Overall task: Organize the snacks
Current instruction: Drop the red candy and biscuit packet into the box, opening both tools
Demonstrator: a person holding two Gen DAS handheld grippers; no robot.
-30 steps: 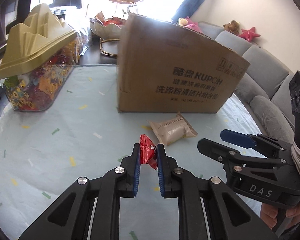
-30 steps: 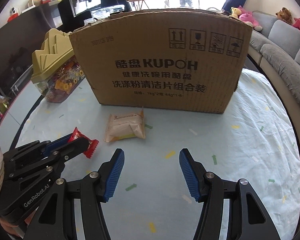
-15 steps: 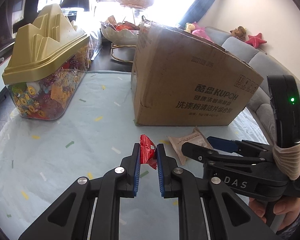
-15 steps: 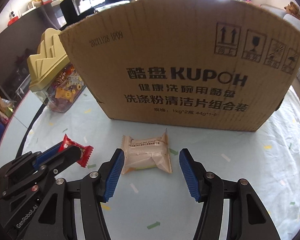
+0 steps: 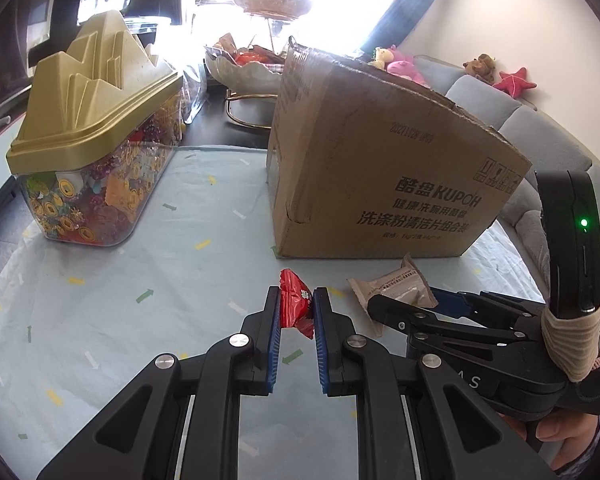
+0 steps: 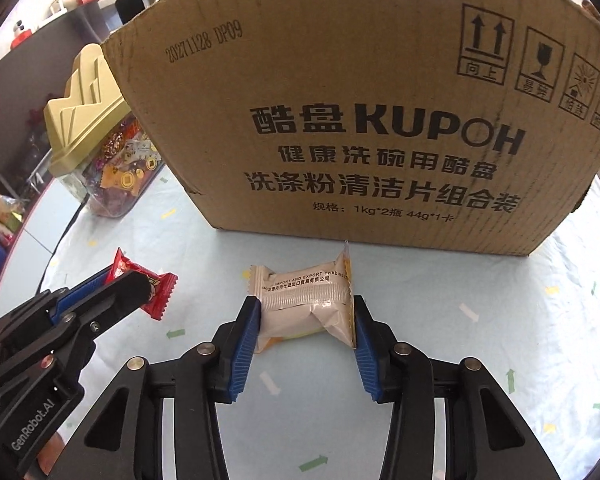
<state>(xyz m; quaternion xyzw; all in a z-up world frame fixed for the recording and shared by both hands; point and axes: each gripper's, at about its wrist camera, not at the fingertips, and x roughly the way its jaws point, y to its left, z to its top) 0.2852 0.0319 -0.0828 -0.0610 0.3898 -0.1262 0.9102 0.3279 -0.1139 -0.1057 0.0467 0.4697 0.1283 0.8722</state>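
Beige snack packet (image 6: 306,308): lies on worktop (image 6: 480,340) before cardboard box (image 6: 360,120), between your right gripper (image 6: 305,334) jaws, closing. Squeeze its middle evenly. Left gripper (image 5: 296,312) pinches red candy (image 5: 296,306).

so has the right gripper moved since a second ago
Yes. The right gripper has closed in on the cardboard box, which now fills its view, and its closing jaws now flank the beige snack packet.

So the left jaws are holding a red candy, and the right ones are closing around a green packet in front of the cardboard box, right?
Not green: the right wrist view shows a beige snack packet between the closing right gripper jaws. The left gripper does hold the red candy, in front of the cardboard box.
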